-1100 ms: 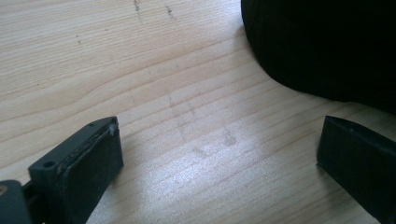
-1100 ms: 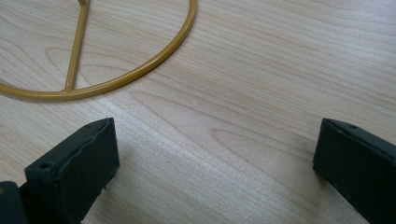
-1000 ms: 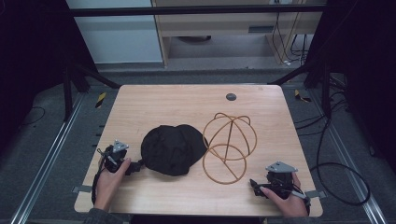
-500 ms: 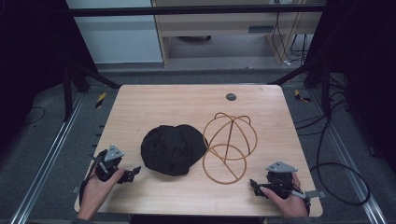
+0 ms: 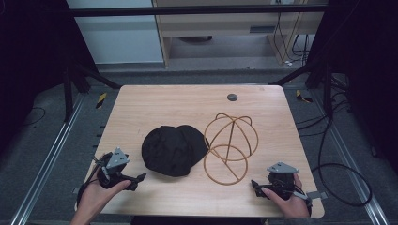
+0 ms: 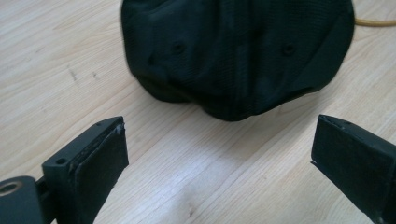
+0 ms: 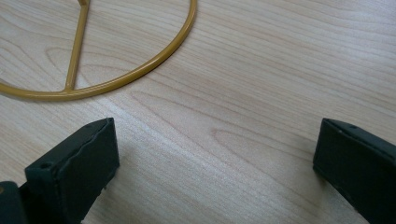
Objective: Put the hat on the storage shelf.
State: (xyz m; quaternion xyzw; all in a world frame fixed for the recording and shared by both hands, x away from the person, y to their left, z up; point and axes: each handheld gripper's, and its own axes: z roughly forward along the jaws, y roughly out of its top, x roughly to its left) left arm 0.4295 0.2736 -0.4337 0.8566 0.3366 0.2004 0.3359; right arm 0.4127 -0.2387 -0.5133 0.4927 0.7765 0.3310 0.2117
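A black cap point(image 5: 172, 149) lies in the middle of the wooden table point(image 5: 187, 108); the left gripper view has the cap point(image 6: 233, 51) just ahead of the jaws. Beside it on the right stands a gold wire hat stand point(image 5: 231, 145), whose base ring point(image 7: 93, 84) crosses the top of the right gripper view. My left gripper point(image 5: 139, 179) is open at the table's front left, a short way from the cap. At the front right my right gripper point(image 5: 254, 185) is open, with bare wood between its jaws.
A small dark round disc point(image 5: 232, 97) sits near the table's far edge. Black frame bars point(image 5: 300, 70) and cables point(image 5: 338, 168) flank the table on the grey floor. A cabinet point(image 5: 225, 28) stands behind.
My left gripper has pulled back from the cap toward the front left edge of the table. The cap, the stand and the right gripper have stayed put.
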